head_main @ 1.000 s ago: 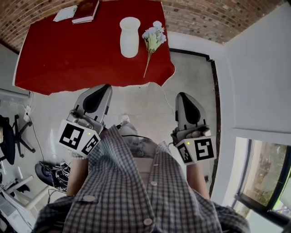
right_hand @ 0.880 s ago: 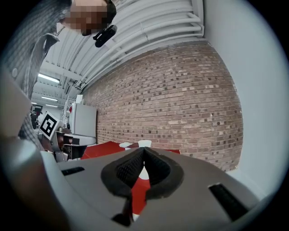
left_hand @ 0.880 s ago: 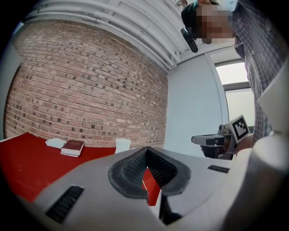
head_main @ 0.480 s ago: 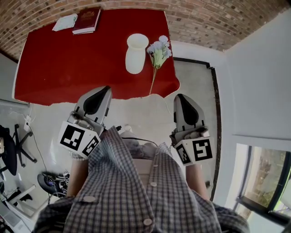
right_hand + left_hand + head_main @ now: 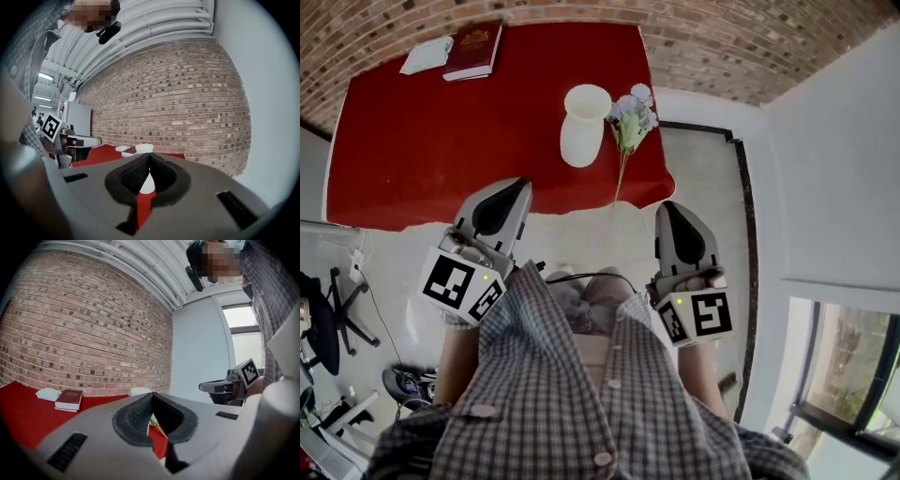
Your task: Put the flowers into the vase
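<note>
Nearest the camera, the head view showed the person's checked shirt, with one gripper held out level on either side of it. The left gripper had its jaws pressed fully together with nothing between them; in its own view the ribbed pads met at the tip, and only red cloth and a green stem showed through the notch behind them. The right gripper was likewise fully closed and empty, and its own view showed the white vase through the same notch. Each gripper carried a marker cube at its rear end, close to the shirt. Both tips stood over the pale floor, just short of the near edge of the table, which was covered by a red cloth.

On that cloth, towards its right end, the flowers lay flat, outside the vase. The stem ran to the near edge, and the pale blooms lay just beside the mouth of the vase; whether they touched could not be told. The vase stood upright, immediately left of the blooms. At the far left corner lay a dark red book, with a pale folded paper just beside it. A brick wall closed the scene behind the table.
</note>
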Available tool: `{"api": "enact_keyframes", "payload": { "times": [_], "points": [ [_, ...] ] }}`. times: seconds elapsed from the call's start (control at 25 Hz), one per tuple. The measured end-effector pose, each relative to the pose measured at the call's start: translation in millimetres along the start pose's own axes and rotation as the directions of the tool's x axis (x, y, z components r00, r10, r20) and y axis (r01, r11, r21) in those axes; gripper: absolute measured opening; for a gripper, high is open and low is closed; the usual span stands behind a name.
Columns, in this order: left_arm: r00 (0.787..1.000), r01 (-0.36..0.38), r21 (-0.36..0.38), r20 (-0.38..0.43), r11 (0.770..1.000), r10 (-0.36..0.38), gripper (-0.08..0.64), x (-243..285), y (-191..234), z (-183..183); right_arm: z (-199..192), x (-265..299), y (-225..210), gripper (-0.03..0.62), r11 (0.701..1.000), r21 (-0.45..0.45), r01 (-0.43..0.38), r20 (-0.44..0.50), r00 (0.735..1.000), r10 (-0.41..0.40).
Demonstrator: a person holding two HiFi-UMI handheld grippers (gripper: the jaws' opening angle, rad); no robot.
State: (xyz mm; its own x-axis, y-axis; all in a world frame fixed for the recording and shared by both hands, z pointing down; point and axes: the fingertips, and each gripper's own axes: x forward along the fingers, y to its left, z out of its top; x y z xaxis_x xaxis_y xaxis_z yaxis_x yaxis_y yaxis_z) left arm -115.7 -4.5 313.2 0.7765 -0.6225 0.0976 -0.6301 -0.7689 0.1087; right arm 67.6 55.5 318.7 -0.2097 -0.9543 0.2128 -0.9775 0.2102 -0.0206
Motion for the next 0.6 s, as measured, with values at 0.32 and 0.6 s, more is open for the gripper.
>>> {"api": "enact_keyframes", "payload": {
  "times": [0.32, 0.6],
  "points": [
    [0.999, 0.002, -0.003, -0.033, 1.000, -0.002, 0.006, 22, 1, -10, -7, 12, -18, 0.006, 1.000, 0.012, -0.005, -0.025, 1.000, 0.005],
    [0.998, -0.043, 0.002, -0.039, 0.999, 0.043, 0.006, 50, 10, -8, 10, 50, -35, 0.006, 0.997, -0.014, -0.079, 0.003, 0.997, 0.079]
  ]
}}
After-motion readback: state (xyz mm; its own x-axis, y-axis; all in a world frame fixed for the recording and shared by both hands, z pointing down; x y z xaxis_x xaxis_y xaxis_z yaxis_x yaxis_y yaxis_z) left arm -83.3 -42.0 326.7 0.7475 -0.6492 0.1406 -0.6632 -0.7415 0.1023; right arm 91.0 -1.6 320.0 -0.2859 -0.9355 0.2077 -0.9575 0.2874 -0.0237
